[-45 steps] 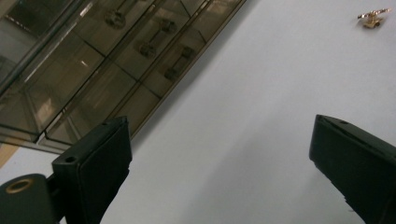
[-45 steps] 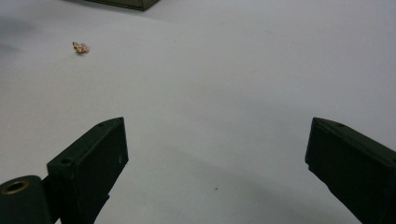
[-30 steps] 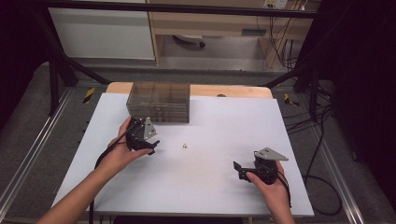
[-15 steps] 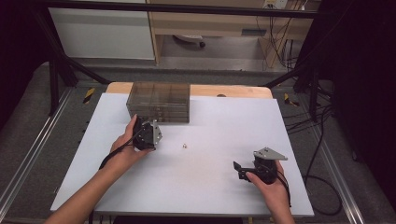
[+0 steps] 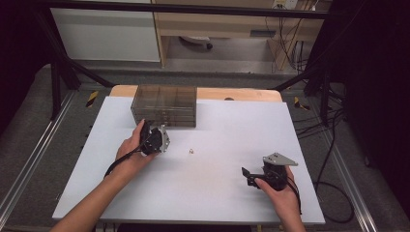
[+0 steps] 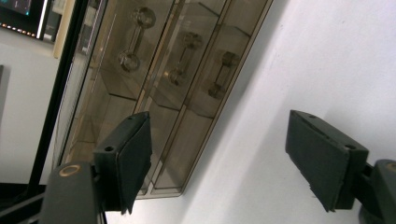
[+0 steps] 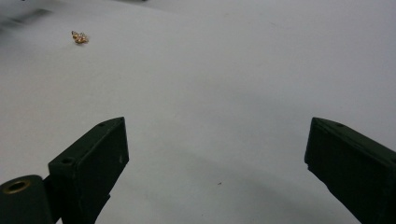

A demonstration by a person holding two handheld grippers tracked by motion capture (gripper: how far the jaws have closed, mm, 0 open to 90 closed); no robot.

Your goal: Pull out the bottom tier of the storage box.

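No legible writing or brand. One smoky clear drawer cabinet, three knobbed drawers, upper centre-left. One small gold trinket mid-frame. Left gripper, just below the cabinet, jaws apart and closing, nothing between. Right gripper, lower right, gaping and empty.

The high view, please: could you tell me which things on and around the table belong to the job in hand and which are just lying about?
In the job:
- left gripper, open, aimed at the drawer box
- smoky clear drawer box, drawers shut
- small gold trinket, loose on the white table

Lying about:
- right gripper, open, holding nothing
- cables on the floor
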